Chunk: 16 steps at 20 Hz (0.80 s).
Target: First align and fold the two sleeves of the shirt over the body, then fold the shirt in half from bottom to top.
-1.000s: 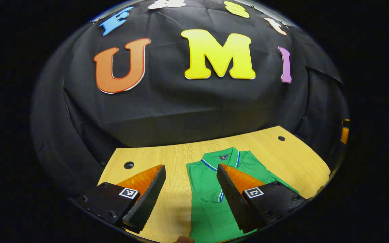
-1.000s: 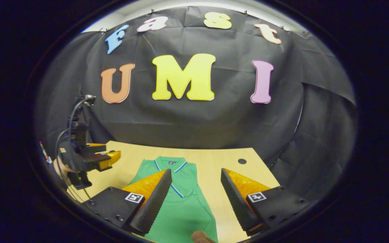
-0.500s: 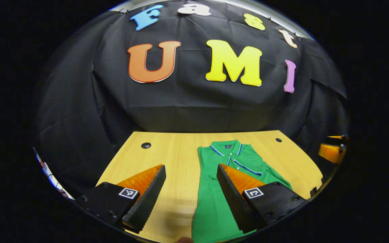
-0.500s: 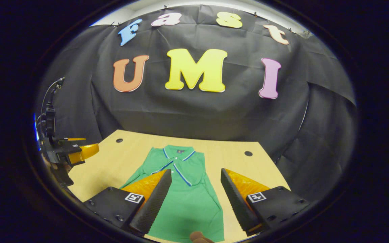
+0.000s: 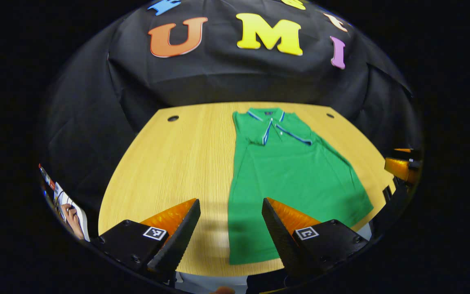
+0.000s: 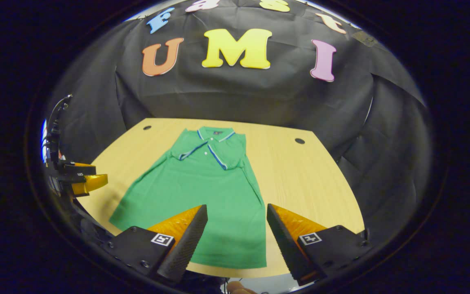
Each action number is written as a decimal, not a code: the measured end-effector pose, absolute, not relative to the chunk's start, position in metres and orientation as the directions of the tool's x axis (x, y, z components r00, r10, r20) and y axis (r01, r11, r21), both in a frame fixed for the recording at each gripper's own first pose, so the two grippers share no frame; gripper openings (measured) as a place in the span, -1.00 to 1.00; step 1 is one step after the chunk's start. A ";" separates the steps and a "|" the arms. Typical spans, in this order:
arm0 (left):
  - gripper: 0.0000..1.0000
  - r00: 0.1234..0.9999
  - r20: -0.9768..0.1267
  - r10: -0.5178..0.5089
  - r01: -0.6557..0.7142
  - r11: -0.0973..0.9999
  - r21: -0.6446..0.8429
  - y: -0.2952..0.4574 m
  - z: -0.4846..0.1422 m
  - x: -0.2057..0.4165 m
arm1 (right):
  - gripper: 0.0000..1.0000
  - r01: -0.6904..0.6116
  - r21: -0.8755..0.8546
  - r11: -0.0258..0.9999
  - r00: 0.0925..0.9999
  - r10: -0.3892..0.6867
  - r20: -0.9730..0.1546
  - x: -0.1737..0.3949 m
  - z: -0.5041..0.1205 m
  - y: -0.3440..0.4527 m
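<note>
Green shirt (image 5: 292, 171) lying flat at centre frame on the wooden worktop (image 5: 169, 163), sleeves folded over the body. Left gripper (image 5: 230, 230) and right gripper (image 6: 237, 234), lower frame: jaws apart, holding nothing.

Wooden table (image 5: 169, 163), black cloth wall (image 5: 218, 81)

Finger tags: square black-and-white coded markers, one on each finger of the left gripper (image 5: 229, 212) and right gripper (image 6: 237, 218); no legible characters.
Shirt (image 5: 296, 171) collar label: too small to read.
</note>
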<state>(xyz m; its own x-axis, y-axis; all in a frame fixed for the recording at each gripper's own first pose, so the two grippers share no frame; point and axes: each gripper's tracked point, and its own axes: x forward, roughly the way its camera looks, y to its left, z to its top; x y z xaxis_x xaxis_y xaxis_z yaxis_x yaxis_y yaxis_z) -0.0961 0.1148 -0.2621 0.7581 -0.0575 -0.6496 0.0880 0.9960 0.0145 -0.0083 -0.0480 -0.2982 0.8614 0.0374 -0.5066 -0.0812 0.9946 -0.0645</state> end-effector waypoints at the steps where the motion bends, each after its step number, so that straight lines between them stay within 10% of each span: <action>1: 0.96 0.719 -0.692 -0.059 0.087 0.996 0.005 0.113 -0.280 -0.111 | 0.87 -0.076 -0.066 0.995 0.847 0.029 -0.531 -0.013 -0.313 -0.054; 16: 0.96 0.391 -0.920 -0.022 0.024 1.000 -0.014 0.097 -0.348 -0.128 | 0.94 0.038 -0.052 0.998 0.535 -0.064 -0.842 -0.032 -0.441 -0.090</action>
